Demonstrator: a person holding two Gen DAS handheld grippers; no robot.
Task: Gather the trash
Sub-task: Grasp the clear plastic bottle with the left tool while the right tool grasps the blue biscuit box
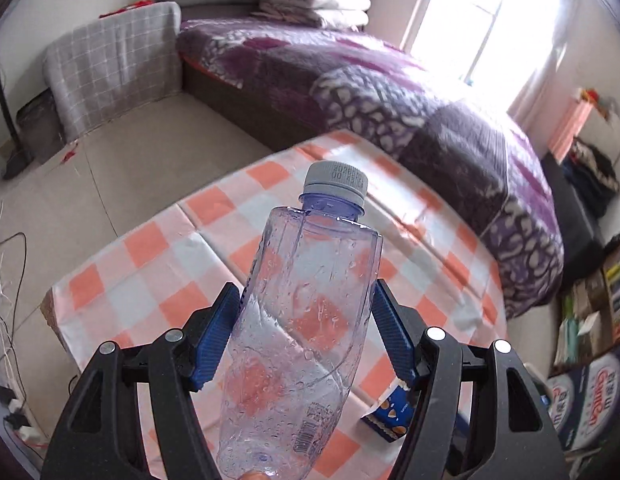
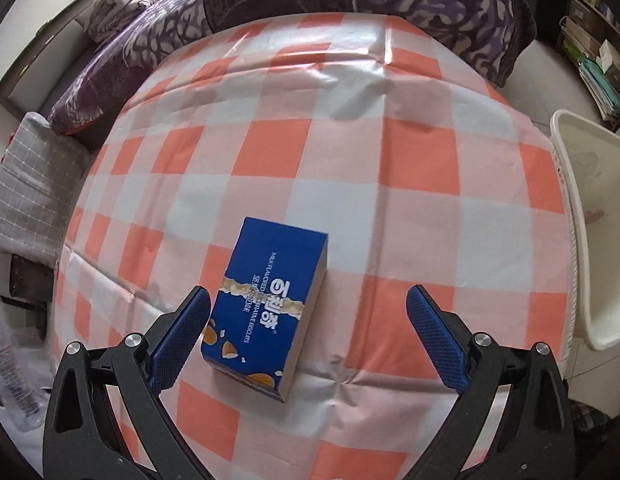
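Observation:
My left gripper (image 1: 306, 296) is shut on a clear, purple-tinted plastic bottle (image 1: 302, 320) with a grey cap, held above the checked tablecloth (image 1: 158, 280), cap pointing away from the camera. A blue biscuit box (image 2: 264, 312) lies flat on the tablecloth (image 2: 409, 208); a corner of the blue biscuit box (image 1: 389, 416) also shows under the bottle in the left wrist view. My right gripper (image 2: 308, 300) hangs open over the box, which sits between the fingers, nearer the left fingertip (image 2: 196, 300). Neither pad touches the box.
A white plastic bin (image 2: 589, 240) stands off the table's right side. A bed with a purple patterned blanket (image 1: 409, 92) runs behind the table. A grey checked cushion (image 1: 114, 64) leans by the bed. Boxes and shelves (image 1: 589, 320) crowd the right.

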